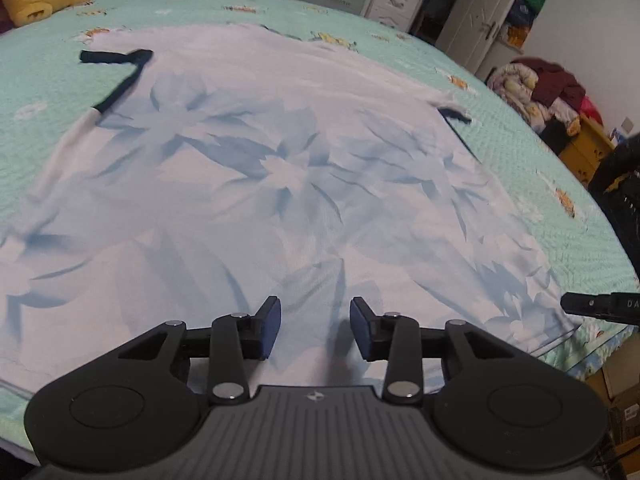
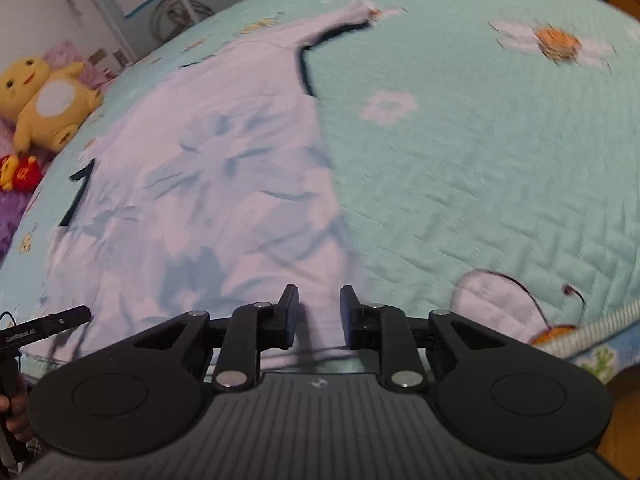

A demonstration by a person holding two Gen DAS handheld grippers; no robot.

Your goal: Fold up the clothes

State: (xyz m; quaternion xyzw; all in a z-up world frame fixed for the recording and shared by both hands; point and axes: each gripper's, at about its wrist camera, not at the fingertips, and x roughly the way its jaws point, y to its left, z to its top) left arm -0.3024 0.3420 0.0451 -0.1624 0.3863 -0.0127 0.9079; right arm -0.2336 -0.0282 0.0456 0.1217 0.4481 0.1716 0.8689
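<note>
A white garment point(image 1: 280, 168) with a pale blue flower print and dark navy trim lies spread flat on the bed. Its navy-edged straps point(image 1: 116, 60) point toward the far side. My left gripper point(image 1: 315, 326) hovers open over the near hem, with nothing between its fingers. In the right wrist view the same garment point(image 2: 200, 184) runs up the left half of the frame. My right gripper point(image 2: 319, 314) is open above the garment's near right corner, holding nothing. The tip of the other gripper point(image 2: 48, 326) shows at the left edge there.
The bed is covered by a mint quilt point(image 2: 480, 160) with daisy prints. A yellow plush toy point(image 2: 48, 104) sits at the head end. A wardrobe point(image 1: 480, 12), a drawer unit and a heap of clothes point(image 1: 540, 92) stand beyond the bed's right side.
</note>
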